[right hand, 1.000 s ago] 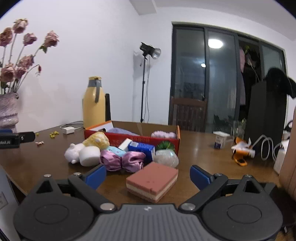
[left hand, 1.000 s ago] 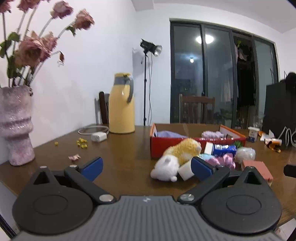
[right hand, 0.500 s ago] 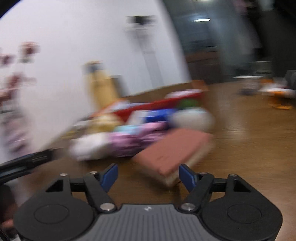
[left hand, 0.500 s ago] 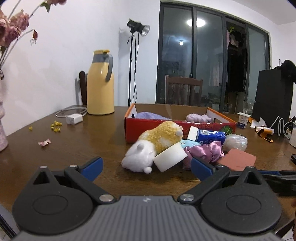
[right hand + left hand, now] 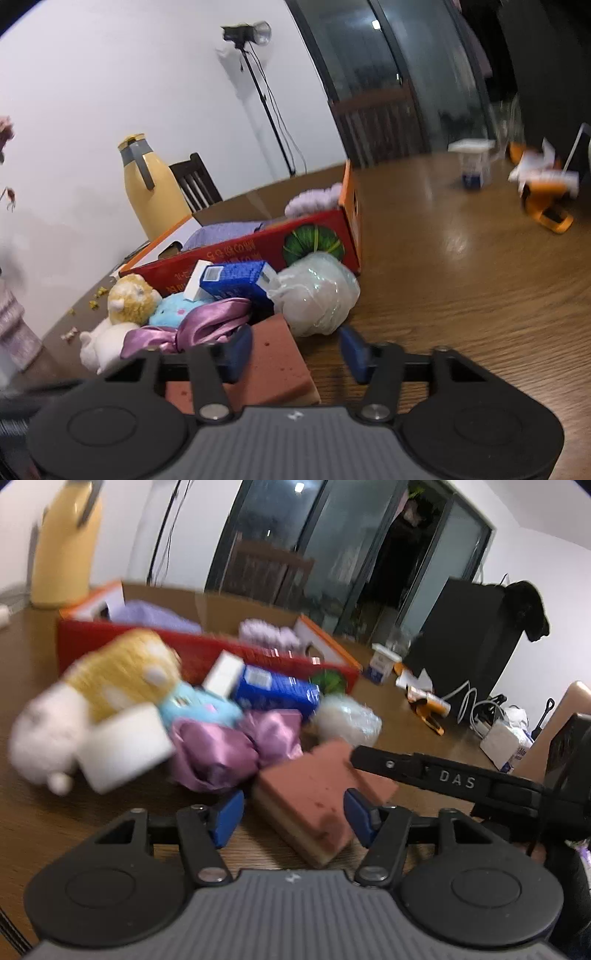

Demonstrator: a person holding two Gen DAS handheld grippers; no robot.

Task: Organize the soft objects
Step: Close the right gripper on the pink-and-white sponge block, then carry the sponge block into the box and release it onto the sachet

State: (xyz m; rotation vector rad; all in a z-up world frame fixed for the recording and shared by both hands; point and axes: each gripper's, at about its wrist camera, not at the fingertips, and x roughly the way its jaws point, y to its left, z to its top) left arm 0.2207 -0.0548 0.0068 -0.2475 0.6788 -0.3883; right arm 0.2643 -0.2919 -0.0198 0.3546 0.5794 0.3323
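Left to right on the wooden table [image 5: 461, 266]:

- yellow thermos jug [image 5: 155, 195] at the far left by the wall
- red cardboard box [image 5: 258, 247] with lilac soft things inside
- in front of the box, a heap: white-and-yellow plush toy [image 5: 92, 698], white foam block [image 5: 123, 746], light blue plush [image 5: 177, 310], purple satin scrunchie [image 5: 229, 749], blue carton [image 5: 236, 280], ball in clear film [image 5: 317, 295]

Pink sponge block [image 5: 317, 794] lies nearest, touching the scrunchie.

Left gripper [image 5: 293, 818]: jaws have just been closing, now half apart with the sponge's near end between them; can't tell if the pads touch it.

Right gripper [image 5: 295, 350]: jaws also just closing, left pad at the sponge's top face, right pad over bare table; no grip visible.

Far right: small white cup [image 5: 474, 162], orange clutter [image 5: 546, 203].
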